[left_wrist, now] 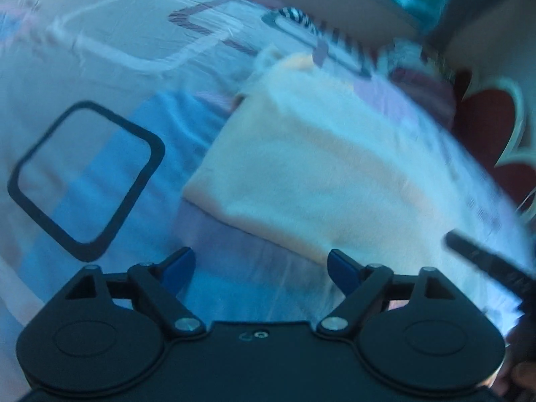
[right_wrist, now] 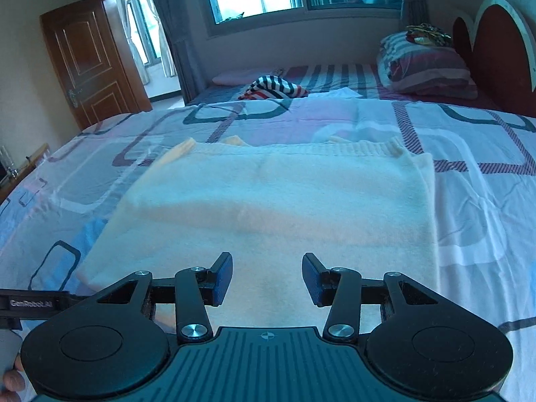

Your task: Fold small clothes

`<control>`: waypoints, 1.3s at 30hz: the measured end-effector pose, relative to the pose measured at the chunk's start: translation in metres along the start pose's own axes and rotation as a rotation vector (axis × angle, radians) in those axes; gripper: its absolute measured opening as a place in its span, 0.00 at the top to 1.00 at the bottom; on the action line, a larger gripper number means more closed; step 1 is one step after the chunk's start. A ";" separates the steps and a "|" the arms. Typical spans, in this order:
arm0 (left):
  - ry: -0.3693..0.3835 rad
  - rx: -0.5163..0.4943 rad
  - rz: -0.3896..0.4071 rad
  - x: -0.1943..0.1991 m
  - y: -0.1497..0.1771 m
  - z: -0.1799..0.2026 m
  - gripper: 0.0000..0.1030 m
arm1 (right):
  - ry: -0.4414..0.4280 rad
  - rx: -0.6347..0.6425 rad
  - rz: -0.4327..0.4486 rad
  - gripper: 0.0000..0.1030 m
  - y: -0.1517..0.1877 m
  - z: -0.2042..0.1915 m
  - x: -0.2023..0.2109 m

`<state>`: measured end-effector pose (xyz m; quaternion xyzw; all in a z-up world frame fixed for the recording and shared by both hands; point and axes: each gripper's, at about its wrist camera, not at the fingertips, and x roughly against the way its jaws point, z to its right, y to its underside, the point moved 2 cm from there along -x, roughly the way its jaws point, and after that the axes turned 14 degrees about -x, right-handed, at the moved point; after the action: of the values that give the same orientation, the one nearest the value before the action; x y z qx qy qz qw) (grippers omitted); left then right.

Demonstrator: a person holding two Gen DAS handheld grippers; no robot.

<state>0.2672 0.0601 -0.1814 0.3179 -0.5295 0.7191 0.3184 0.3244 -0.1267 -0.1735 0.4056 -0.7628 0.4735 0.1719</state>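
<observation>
A: How far along does the sweater look?

B: Partly folded, by the look of it. In the right wrist view it lies flat across the centre of the frame as a near rectangle, its ribbed hem along the far edge and layered edges at its right side. No sleeve sticks out, so the sleeves seem already tucked in.

A: And in the other view?

B: There the sweater runs from the centre to the lower right, blurred, and again a compact block on the bedspread.

A: Do the grippers hold anything?

B: No. The right gripper hangs over the near edge at bottom centre, fingers apart and empty. The left gripper is at bottom centre of its view, fingers wide apart, just beside the sweater's near corner.

A: What is left, then?

B: Likely one more fold, near edge to far, to halve it. A striped garment lies well apart in the upper middle, near the pillow; it may be waiting too.
</observation>
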 end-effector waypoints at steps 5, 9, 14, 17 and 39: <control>0.098 0.119 0.111 -0.011 -0.005 -0.011 0.01 | 0.027 0.010 -0.008 0.55 0.005 -0.013 -0.018; 0.157 0.206 0.198 -0.025 -0.016 -0.018 0.03 | 0.055 0.029 -0.008 0.55 0.003 -0.022 -0.036; 0.215 0.260 0.250 -0.045 -0.031 -0.024 0.29 | 0.090 0.051 0.028 0.55 -0.004 -0.030 -0.054; 0.230 0.273 0.264 -0.055 -0.037 -0.027 0.46 | 0.104 0.039 0.054 0.55 -0.015 -0.031 -0.063; 0.288 -0.308 0.339 -0.022 -0.082 0.108 0.94 | 0.060 -0.095 0.141 0.51 -0.017 0.024 -0.036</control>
<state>0.3582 -0.0273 -0.1272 0.0670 -0.6277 0.7110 0.3099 0.3627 -0.1347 -0.1981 0.3280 -0.8054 0.4597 0.1798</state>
